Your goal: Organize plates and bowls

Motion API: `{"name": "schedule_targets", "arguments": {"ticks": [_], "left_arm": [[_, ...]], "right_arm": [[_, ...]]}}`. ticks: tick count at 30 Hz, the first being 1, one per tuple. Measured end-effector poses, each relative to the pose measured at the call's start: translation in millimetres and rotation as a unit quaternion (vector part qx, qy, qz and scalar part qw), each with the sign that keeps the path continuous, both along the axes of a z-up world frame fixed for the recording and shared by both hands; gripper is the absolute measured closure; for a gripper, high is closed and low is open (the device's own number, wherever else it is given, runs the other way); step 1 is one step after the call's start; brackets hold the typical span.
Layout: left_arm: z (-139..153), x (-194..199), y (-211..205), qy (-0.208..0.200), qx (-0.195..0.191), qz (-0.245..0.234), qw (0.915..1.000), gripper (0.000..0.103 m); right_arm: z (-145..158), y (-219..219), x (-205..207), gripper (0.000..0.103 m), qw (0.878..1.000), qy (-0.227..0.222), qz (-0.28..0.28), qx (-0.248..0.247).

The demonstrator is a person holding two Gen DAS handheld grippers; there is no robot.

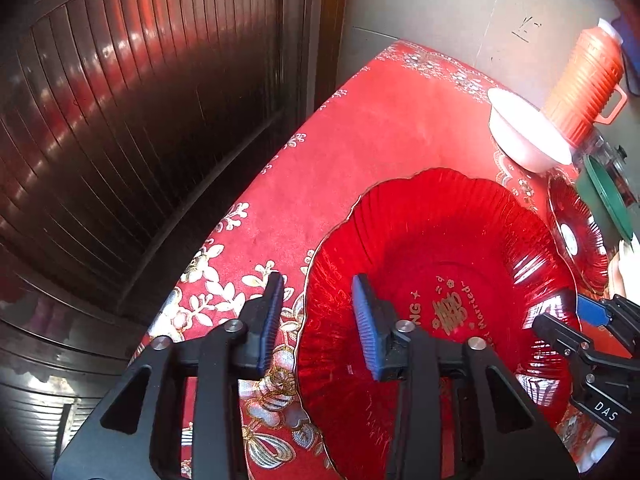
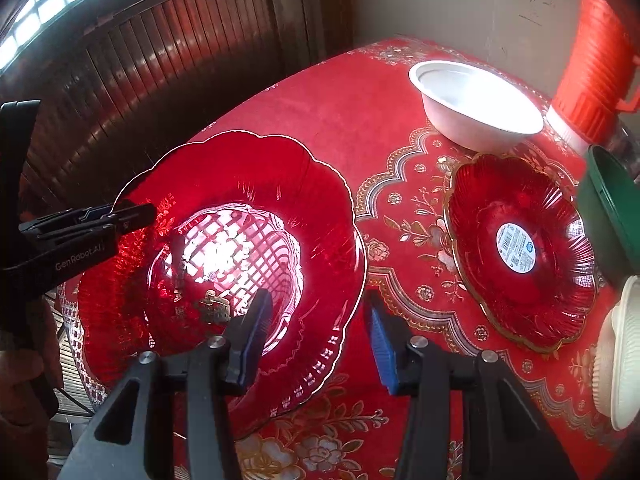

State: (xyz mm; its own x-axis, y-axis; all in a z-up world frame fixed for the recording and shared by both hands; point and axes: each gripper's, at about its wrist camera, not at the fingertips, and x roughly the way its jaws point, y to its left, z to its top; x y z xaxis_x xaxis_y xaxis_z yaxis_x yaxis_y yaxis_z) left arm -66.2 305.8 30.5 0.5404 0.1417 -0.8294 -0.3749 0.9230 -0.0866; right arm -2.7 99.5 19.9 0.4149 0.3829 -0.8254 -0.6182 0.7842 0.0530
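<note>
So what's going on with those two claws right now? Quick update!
Both grippers open: left gripper and right gripper straddle the big red plate's opposite rims. Small red plate and white bowl wait nearby.

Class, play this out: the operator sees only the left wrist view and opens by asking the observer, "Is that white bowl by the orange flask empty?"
Observer: Yes. The right wrist view looks into the white bowl; nothing is inside.
Operator: What is the pale patch in the small red plate?
Observer: A round printed label stuck at its centre.
Operator: Anything beyond the green bowl?
Observer: A white ribbed dish, just nearer the camera than the bowl.
</note>
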Motion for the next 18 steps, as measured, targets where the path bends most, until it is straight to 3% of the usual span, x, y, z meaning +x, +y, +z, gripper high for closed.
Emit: {"name": "schedule_targets", "arguments": {"ticks": [1, 2, 13, 18], "left_arm": [[1, -1, 1, -0.003, -0.003, 0.0, 1.0, 0.044], [3, -1, 2, -0.007, -0.005, -0.002, 1.0, 0.038], [45, -16, -12, -0.047, 0.058, -0.002, 0.9972, 0.038], [60, -14, -28, -0.063, 0.068, -0.016, 0.9956, 0.038]], "right_arm": [[1, -1, 0, 0.056, 1.0, -0.002, -0.002, 0.0], [3, -2, -1, 0.056, 1.0, -0.005, -0.003, 0.001], [32, -18, -11, 0.044, 0.999, -0.037, -0.007, 0.025], [43, -21, -15, 0.042, 0.998, -0.046, -0.006, 0.035]]}}
